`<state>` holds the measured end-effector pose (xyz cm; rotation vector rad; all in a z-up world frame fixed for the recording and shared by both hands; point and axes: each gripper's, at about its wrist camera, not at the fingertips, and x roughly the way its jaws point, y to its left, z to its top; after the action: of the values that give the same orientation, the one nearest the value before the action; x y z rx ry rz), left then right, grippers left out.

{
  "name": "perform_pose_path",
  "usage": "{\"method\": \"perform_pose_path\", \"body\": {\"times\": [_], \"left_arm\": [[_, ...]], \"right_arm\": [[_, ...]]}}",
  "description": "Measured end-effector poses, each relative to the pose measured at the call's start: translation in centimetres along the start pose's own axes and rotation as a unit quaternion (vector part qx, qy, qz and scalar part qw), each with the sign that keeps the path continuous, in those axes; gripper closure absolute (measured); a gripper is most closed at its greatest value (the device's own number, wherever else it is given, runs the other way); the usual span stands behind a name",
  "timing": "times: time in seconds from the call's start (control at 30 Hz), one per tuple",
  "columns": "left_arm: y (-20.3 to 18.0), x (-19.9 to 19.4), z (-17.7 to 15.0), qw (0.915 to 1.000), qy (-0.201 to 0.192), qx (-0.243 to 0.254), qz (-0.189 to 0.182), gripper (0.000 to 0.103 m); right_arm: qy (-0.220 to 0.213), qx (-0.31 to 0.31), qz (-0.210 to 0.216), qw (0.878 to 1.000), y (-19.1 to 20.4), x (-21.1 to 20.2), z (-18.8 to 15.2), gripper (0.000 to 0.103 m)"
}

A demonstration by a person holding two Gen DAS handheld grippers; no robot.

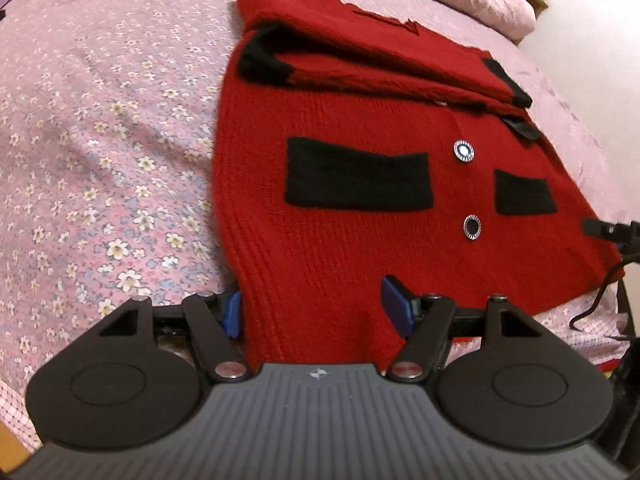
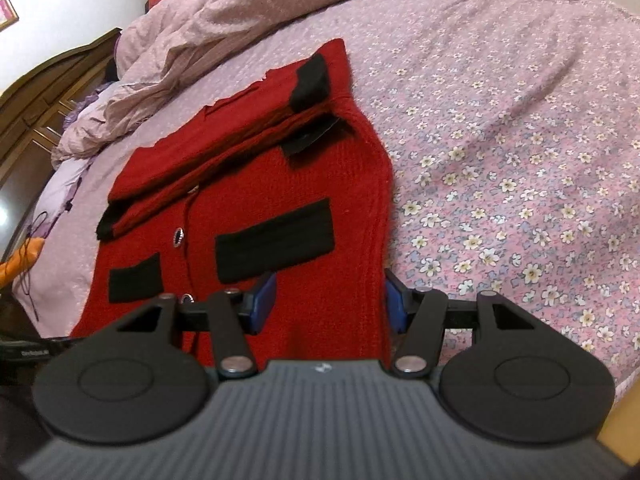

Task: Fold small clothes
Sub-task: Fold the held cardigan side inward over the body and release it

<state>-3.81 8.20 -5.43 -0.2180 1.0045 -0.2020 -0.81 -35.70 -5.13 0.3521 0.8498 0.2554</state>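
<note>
Bed: while it fills both views, the bed (image 1: 100, 140) is covered by a pink sheet printed with small white flowers, and it carries everything else.
Duvet: a rumpled pale pink duvet (image 2: 208, 20) is bunched at the far end of the bed, beyond the garment.
Cardigan: a red knitted cardigan (image 1: 360, 248) lies flat on the bed, front side up, its near hem at the bed's near edge; both sleeves are folded across the upper chest, one over the other.
Pockets: two black pocket patches (image 1: 358, 178) sit side by side across the lower front, the wider one on the left in the left wrist view.
Cuffs: black cuffs (image 1: 262, 58) end the folded sleeves at either side of the garment.
Buttons: two round silver-rimmed buttons (image 1: 463, 149) run down the middle between the pockets.
Left gripper: the left gripper (image 1: 316, 312) has its fingers spread, standing either side of the hem's left corner; whether the blue pads press the knit I cannot tell.
Right gripper: the right gripper (image 2: 329, 300) has its fingers spread and not fully closed, straddling the hem's right corner, red knit between them.
</note>
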Motion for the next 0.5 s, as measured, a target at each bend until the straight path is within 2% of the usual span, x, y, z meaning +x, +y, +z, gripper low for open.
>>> {"method": "perform_pose_path", "body": {"times": [0.2, 0.5], "left_arm": [[-0.9, 0.7, 0.0, 0.9997, 0.010, 0.019, 0.010, 0.029], [-1.0, 1.4, 0.2, 0.9998, 0.008, 0.017, 0.011, 0.028]], "right_arm": [[0.010, -0.013, -0.003, 1.000, 0.5, 0.0, -0.1, 0.045], [0.019, -0.016, -0.006, 1.000, 0.8, 0.2, -0.5, 0.045]]}}
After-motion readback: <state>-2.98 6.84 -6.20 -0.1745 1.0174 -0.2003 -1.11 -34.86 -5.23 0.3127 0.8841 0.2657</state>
